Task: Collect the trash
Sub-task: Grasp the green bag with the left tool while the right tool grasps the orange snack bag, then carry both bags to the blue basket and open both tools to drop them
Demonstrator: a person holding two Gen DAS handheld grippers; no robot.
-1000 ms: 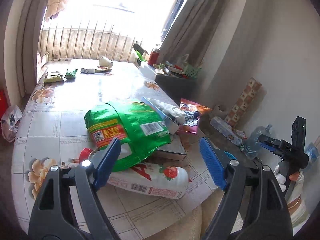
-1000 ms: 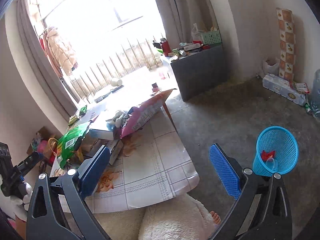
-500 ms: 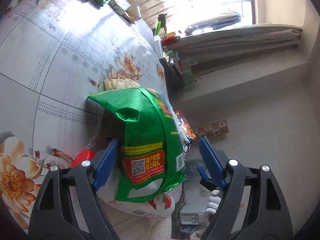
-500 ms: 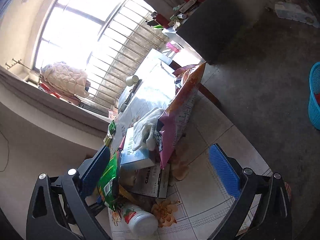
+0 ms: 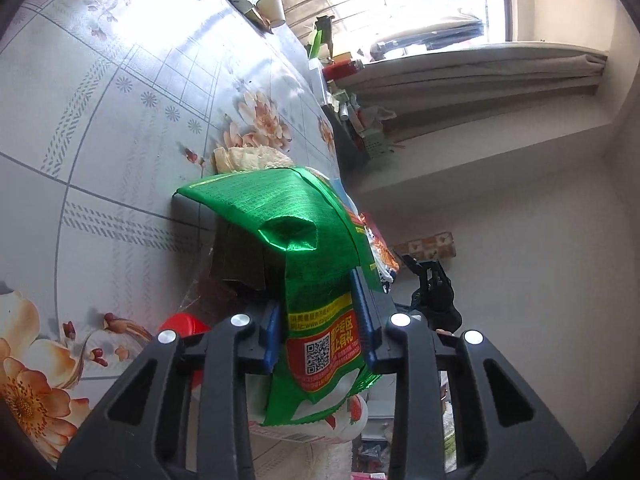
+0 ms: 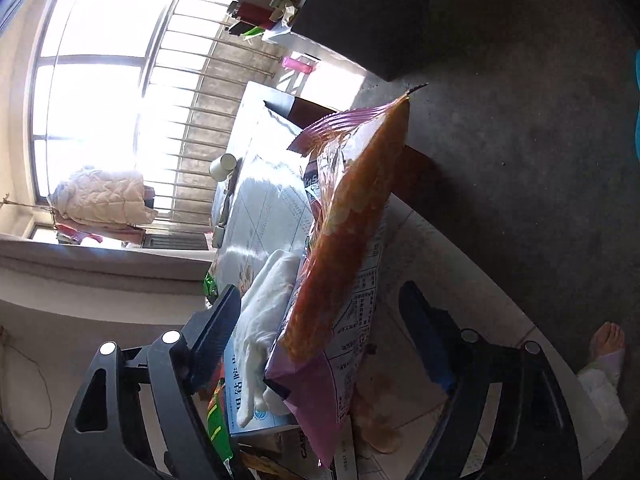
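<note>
1. Left wrist: my left gripper (image 5: 320, 328) has closed since half a second ago and is now clamped on the one green bag (image 5: 304, 256), which is on the floral table (image 5: 120, 128). The bag hides most of a white strawberry-print bottle (image 5: 344, 420) and its red cap (image 5: 184, 326). One paper cup (image 5: 272, 10) far off.
2. Right wrist: my right gripper (image 6: 320, 340) is wide apart, straddling one orange-purple snack bag (image 6: 344, 248), nearer than before. The bag partly hides one white glove (image 6: 264, 320) on a blue box (image 6: 240, 404) whose print I can't read.

Crumpled green foil snack bag (image 5: 308, 248), upright at 6 o'clock; orange-purple chip bag (image 6: 344, 248) tilted toward 1 o'clock.
</note>
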